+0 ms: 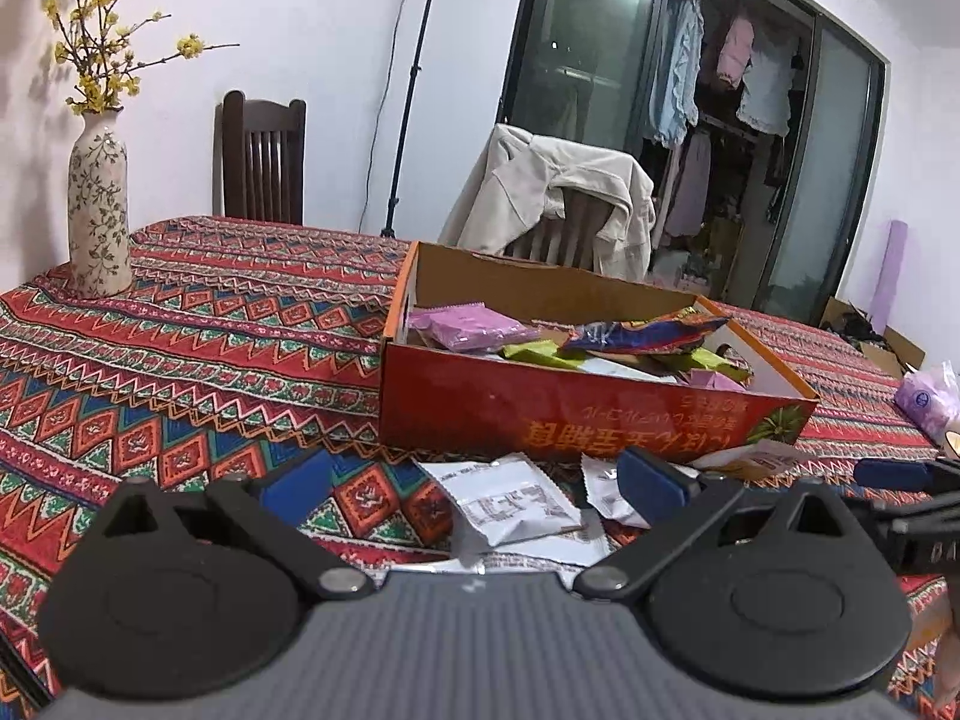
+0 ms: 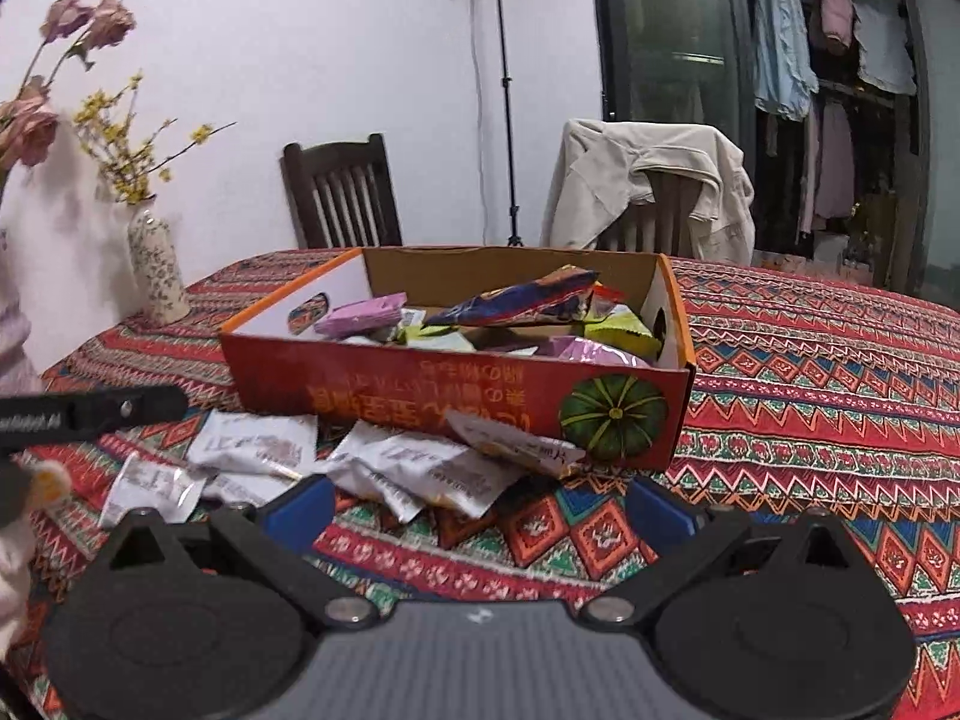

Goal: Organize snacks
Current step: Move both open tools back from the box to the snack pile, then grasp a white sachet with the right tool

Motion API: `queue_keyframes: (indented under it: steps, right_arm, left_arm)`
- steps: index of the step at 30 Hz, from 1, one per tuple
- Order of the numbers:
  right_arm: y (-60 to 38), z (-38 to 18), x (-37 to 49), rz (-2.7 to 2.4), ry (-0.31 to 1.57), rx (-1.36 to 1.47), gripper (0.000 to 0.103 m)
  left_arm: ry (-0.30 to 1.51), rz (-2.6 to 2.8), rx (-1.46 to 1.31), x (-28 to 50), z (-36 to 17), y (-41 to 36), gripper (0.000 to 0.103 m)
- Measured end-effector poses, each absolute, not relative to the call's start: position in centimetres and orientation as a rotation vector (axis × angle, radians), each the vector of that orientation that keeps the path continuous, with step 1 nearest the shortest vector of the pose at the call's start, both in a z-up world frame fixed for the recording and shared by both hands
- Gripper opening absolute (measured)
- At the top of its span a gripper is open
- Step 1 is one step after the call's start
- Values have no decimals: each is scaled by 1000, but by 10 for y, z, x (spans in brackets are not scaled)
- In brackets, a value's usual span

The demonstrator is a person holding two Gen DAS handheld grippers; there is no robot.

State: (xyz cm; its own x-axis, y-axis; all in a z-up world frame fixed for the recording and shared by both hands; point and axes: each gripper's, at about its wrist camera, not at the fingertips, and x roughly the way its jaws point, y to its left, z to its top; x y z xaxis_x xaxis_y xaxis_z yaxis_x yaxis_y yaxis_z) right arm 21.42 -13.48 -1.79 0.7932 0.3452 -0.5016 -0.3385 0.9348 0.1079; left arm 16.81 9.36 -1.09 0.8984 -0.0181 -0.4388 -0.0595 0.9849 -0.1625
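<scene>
spread empty tongs, white packets, snack box

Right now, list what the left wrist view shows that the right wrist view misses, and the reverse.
Left wrist only: a purple plastic bag at the table's far right edge.
Right wrist only: the pumpkin picture on the box front and wilted pink flowers.
Both: the orange box of mixed snacks, white packets lying in front of it, the vase, both open grippers empty.
</scene>
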Motion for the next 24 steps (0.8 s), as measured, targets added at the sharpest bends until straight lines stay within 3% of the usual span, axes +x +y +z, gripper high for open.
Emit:
queue_keyframes:
  steps: [9,12,24]
  right_arm:
    - [-127,-23,258,299,578,57,103]
    - [-117,-26,269,274,573,36,98]
    - [-111,-47,284,267,625,35,56]
  left_arm:
    - [459,97,-211,181,-26,109,103]
    - [461,102,-222,182,-28,112,103]
    - [463,84,-241,181,-31,112,103]
